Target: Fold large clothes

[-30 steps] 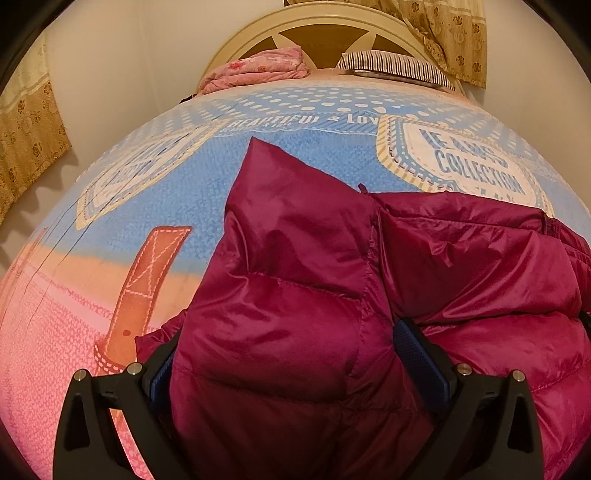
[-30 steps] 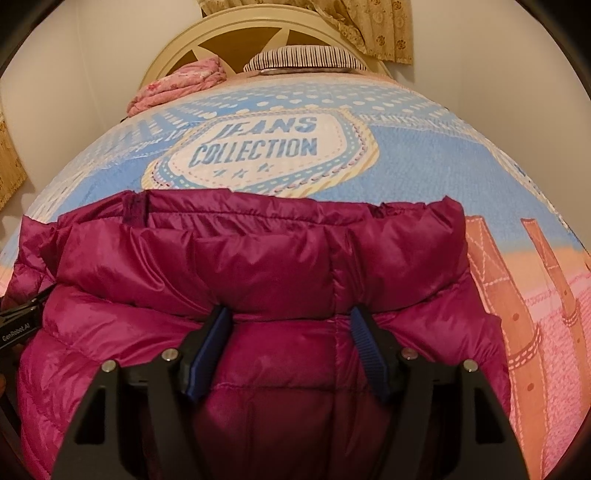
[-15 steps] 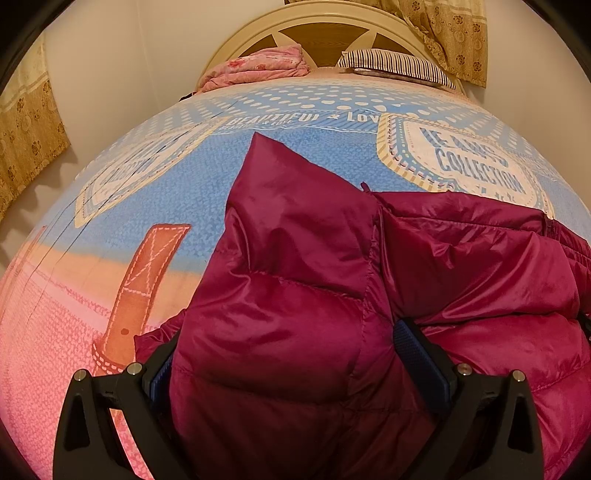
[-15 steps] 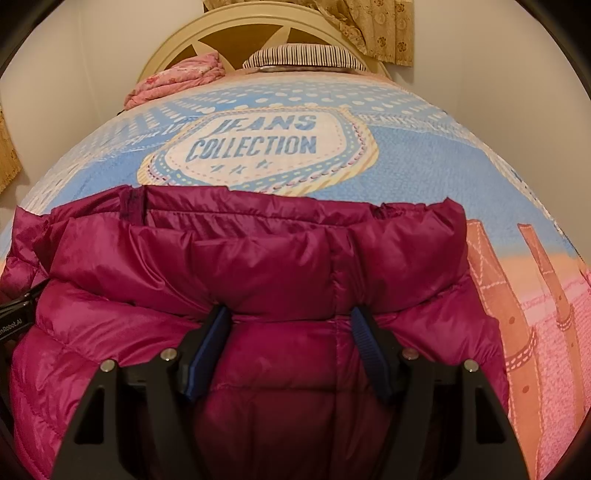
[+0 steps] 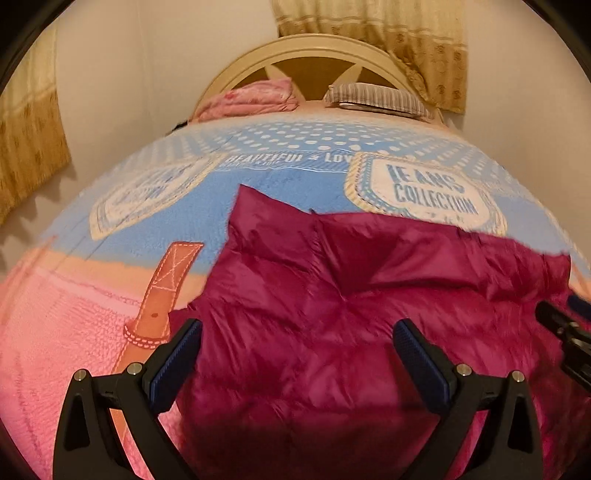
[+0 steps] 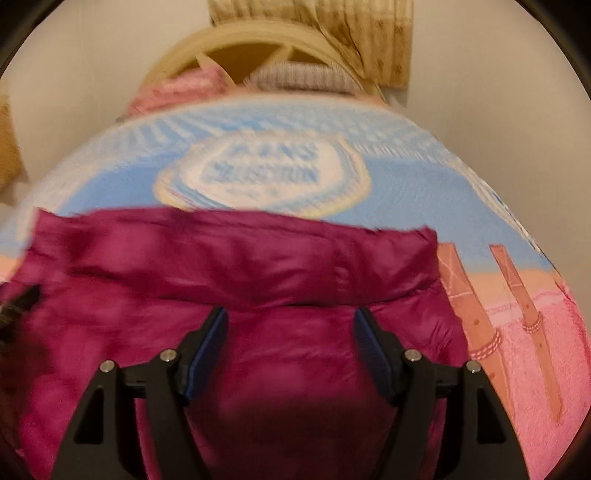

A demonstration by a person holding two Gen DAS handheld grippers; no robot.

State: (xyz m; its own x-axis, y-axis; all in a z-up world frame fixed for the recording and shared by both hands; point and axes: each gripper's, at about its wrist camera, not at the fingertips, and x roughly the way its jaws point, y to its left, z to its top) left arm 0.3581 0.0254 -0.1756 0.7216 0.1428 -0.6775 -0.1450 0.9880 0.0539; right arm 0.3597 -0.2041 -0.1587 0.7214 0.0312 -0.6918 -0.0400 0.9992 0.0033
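A magenta puffer jacket (image 5: pixel 332 295) lies folded on the printed bed blanket (image 5: pixel 258 177), one sleeve corner pointing toward the headboard. My left gripper (image 5: pixel 301 343) hovers over its near left part, open wide, pads clear of the fabric. In the right wrist view the jacket (image 6: pixel 240 266) fills the lower half. My right gripper (image 6: pixel 290 325) is above the near edge, its jaws opening. Puffy fabric bulges between the pads, which do not press on it. The right gripper's black tip (image 5: pixel 565 328) shows at the left view's right edge.
The blue and pink blanket (image 6: pixel 424 177) covers the whole bed. At the head lie a striped pillow (image 5: pixel 376 98) and a folded pink quilt (image 5: pixel 251 98) against a cream headboard (image 5: pixel 314 48). Walls and gold curtains (image 5: pixel 388 33) close in behind and to the left.
Both grippers have let go of the jacket and pulled back and up. The left fingers, sunk in fabric before, now stand free. The jacket has settled flatter.
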